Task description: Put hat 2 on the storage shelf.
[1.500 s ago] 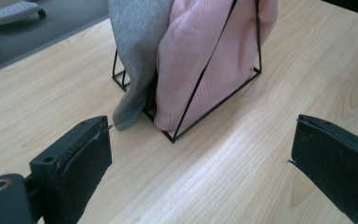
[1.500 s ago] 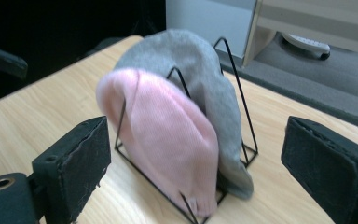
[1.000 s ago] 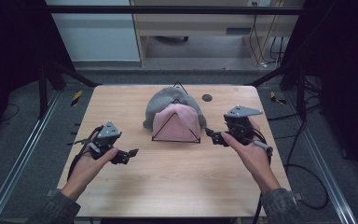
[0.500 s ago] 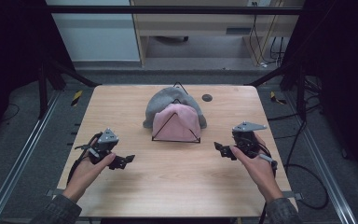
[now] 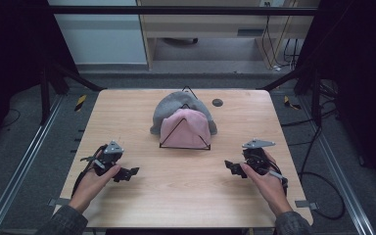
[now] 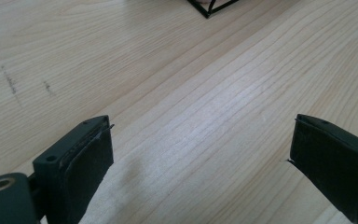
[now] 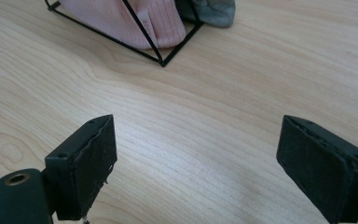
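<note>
Both hands have drawn back toward the person since the earlier frames: the right tongs [image 5: 235, 168], which were beside the wire frame's right corner, now sit low at about 4 o'clock on the surface [image 5: 186, 196], and the left tongs [image 5: 127, 174] have slid down to about 8 o'clock. Each pair stands wide open with nothing between its jaws; both gripper views look past them onto bare wood.

The pink hat [image 5: 185, 128] rests inside the black wire stand [image 5: 184, 146], leaning on the grey hat [image 5: 172, 108] behind it, near the surface's centre toward 12 o'clock. In the right gripper view the stand's corner [image 7: 162, 63] and the pink hat's ribbed cuff [image 7: 154, 23] lie ahead, well apart from the jaws.

The retreat suggests the hats are arranged and released, or that a fresh approach is about to start. A broad strip of open wood separates both tongs from the stand, and the near edge lies just behind the wrists, so any reach goes forward.
</note>
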